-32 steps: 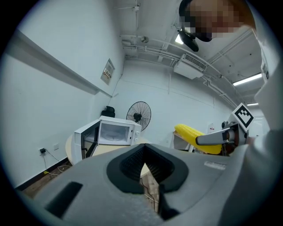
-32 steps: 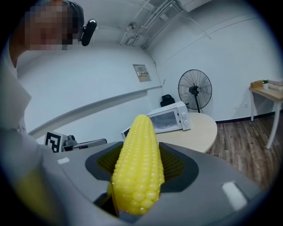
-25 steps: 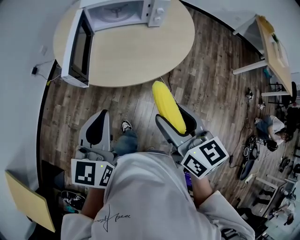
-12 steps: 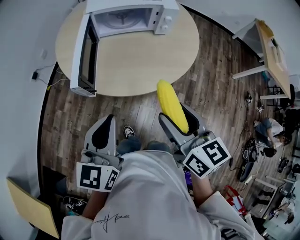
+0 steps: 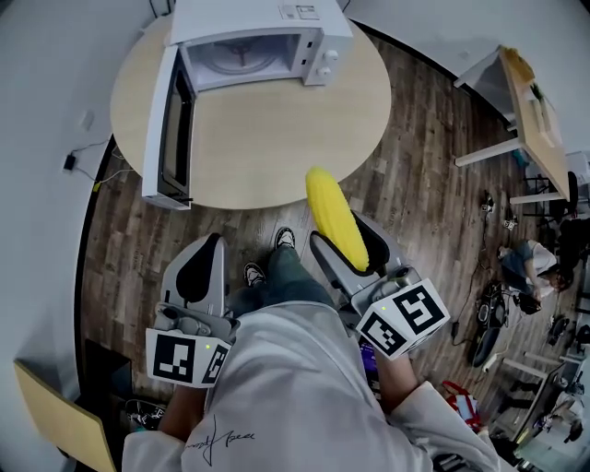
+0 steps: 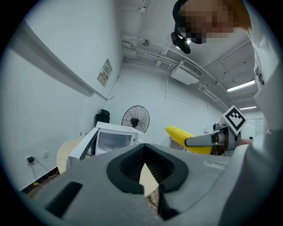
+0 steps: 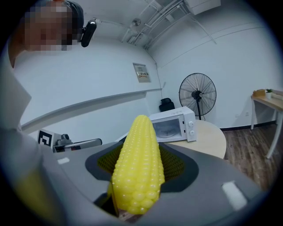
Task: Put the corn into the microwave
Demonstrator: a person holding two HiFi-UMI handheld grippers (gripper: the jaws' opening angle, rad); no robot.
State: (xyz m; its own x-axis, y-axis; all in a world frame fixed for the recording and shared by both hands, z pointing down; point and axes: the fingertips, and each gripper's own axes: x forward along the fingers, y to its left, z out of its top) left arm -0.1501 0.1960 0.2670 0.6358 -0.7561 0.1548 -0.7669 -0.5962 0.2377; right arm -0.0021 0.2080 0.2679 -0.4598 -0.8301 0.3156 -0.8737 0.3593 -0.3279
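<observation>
One corn [image 5: 337,219] is clamped in the right gripper [image 5: 343,236], near the edge of the one table [image 5: 277,129]. One microwave [image 5: 249,37] stands there with its door open. The left gripper [image 5: 201,253] is closed and empty.

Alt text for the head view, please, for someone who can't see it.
Seen from above, the right gripper holds a yellow corn cob pointing toward a round wooden table, where a white microwave stands with its door swung open. The left gripper is empty, lower left, over a wood floor.
</observation>
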